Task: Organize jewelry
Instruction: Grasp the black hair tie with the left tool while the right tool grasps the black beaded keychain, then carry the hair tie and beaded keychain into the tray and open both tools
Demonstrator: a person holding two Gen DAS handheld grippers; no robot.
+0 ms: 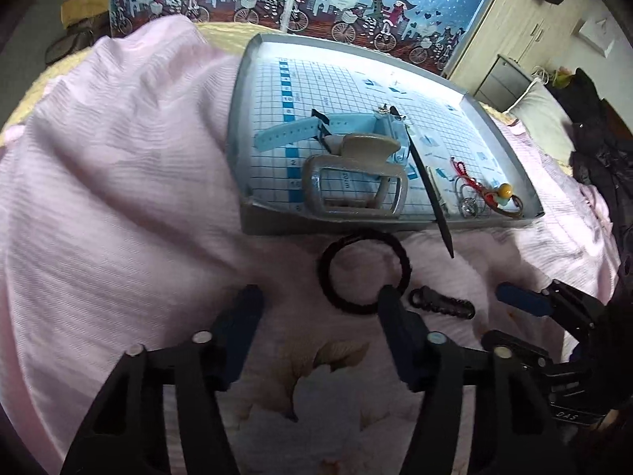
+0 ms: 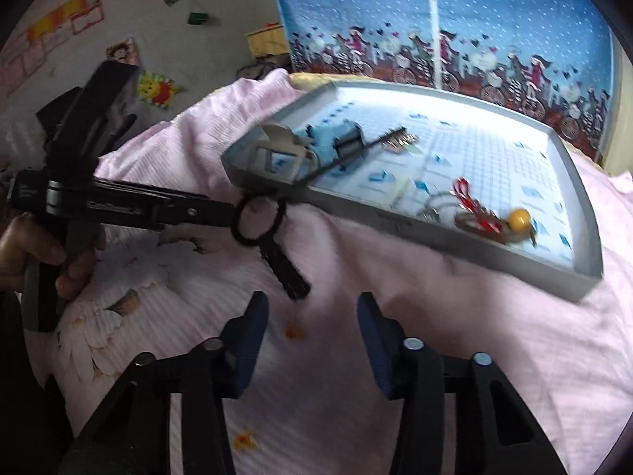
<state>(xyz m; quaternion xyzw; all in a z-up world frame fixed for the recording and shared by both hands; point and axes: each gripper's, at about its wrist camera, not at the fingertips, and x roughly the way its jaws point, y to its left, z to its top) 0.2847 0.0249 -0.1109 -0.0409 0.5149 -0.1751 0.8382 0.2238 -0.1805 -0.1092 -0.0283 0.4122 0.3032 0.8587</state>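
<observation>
Black hair tie point(image 1: 363, 272) between the left gripper's point(image 1: 316, 308) wide-parted jaws; right gripper point(image 2: 312, 316) likewise spread, empty.

A pink bedspread point(image 1: 118, 182) covers the bed, rumpled into a high fold on the left, with a pale flower print point(image 2: 118, 301) and a few orange specks point(image 2: 294, 331) on it. A yellow blanket point(image 1: 221, 27) shows at its far edge. Behind the bed stands a blue cloth wardrobe point(image 2: 435, 19) printed with cyclists and hearts, with a white zip down its middle. Paper pictures point(image 2: 158, 89), one a sun, are stuck on the white wall. To the right stand a pale wooden cupboard point(image 1: 526, 19), a white pillow point(image 1: 542, 114) and dark clothes point(image 1: 597, 146).
</observation>
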